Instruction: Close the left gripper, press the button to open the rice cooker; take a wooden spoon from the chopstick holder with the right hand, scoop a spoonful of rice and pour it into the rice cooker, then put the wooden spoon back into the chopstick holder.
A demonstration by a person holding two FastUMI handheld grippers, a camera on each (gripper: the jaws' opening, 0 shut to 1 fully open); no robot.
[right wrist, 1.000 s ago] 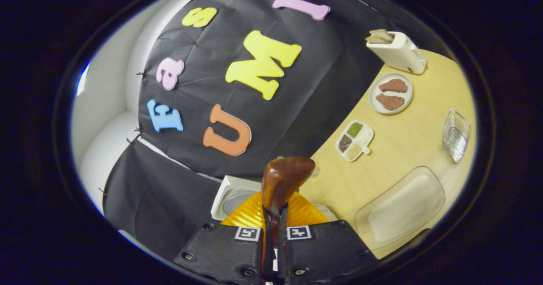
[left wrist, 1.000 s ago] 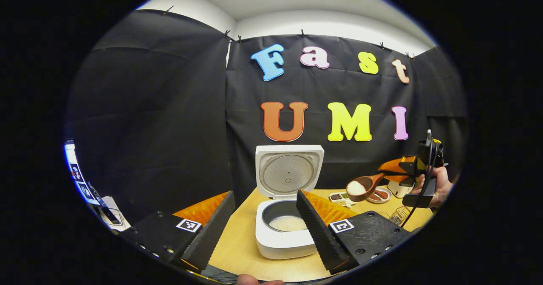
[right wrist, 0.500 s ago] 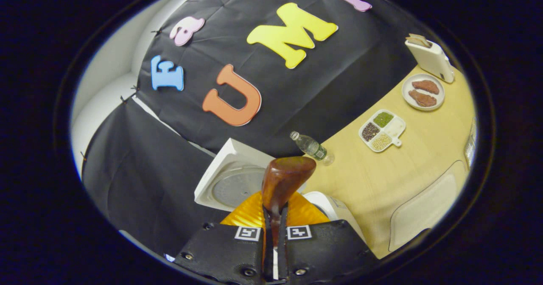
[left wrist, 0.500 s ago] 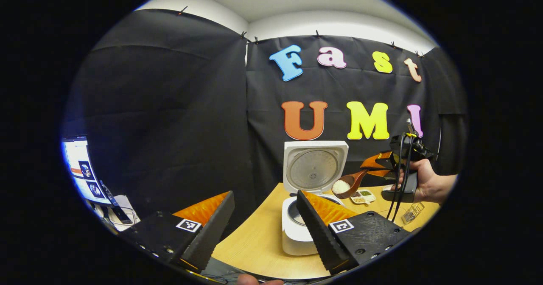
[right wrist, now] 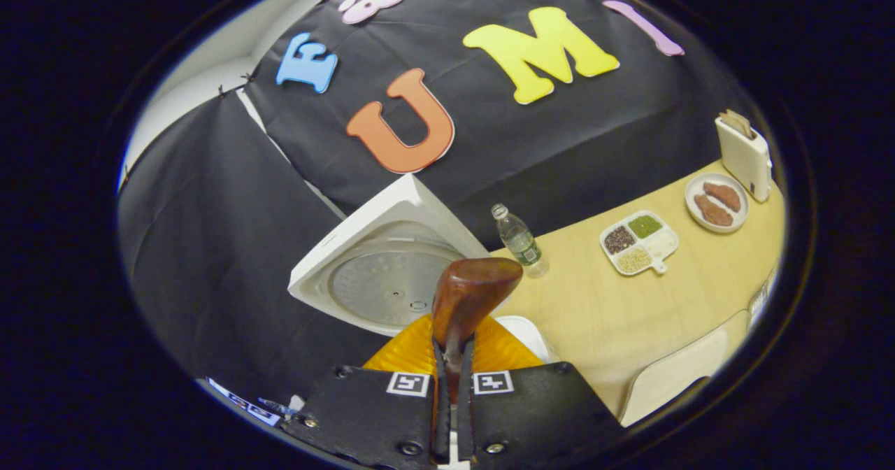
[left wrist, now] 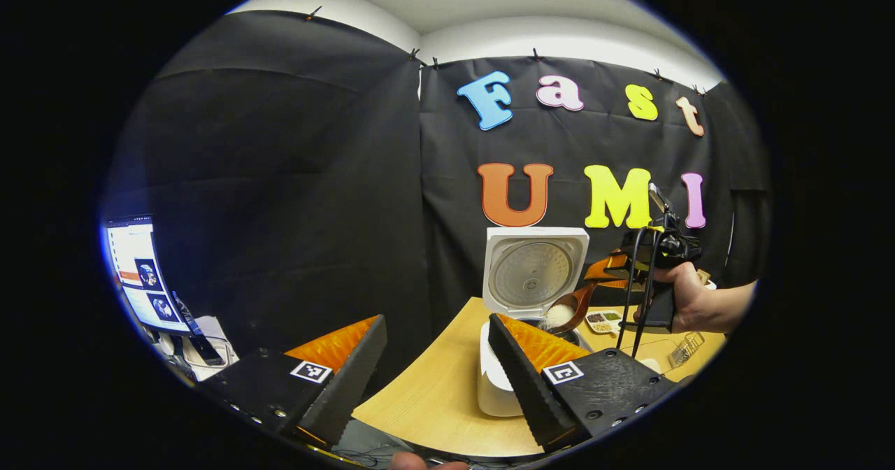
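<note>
The white rice cooker (left wrist: 493, 389) stands on the wooden table with its lid (left wrist: 535, 271) up. My left gripper (left wrist: 435, 375) hangs open in front of it, holding nothing, and its right finger hides part of the pot. A wooden spoon (left wrist: 565, 310) heaped with white rice is tilted over the pot's rim. My right gripper (left wrist: 615, 268), held in a hand (left wrist: 699, 303), is shut on its handle. In the right gripper view the spoon's brown back (right wrist: 467, 302) rises from between the shut fingers of my right gripper (right wrist: 453, 403), just in front of the raised lid (right wrist: 381, 278).
A water bottle (right wrist: 519, 239), a divided tray of grains (right wrist: 636, 240), a plate of meat (right wrist: 716, 201) and a toaster (right wrist: 747, 152) stand along the table's back. A clear rice container (right wrist: 671, 379) lies near the right. A wire basket (left wrist: 684, 347) and a monitor (left wrist: 140, 274) show too.
The right gripper has carried the rice-filled spoon left from the table's right side to just above the cooker's pot. The left gripper has drifted left, so the cooker sits farther right in its view.
</note>
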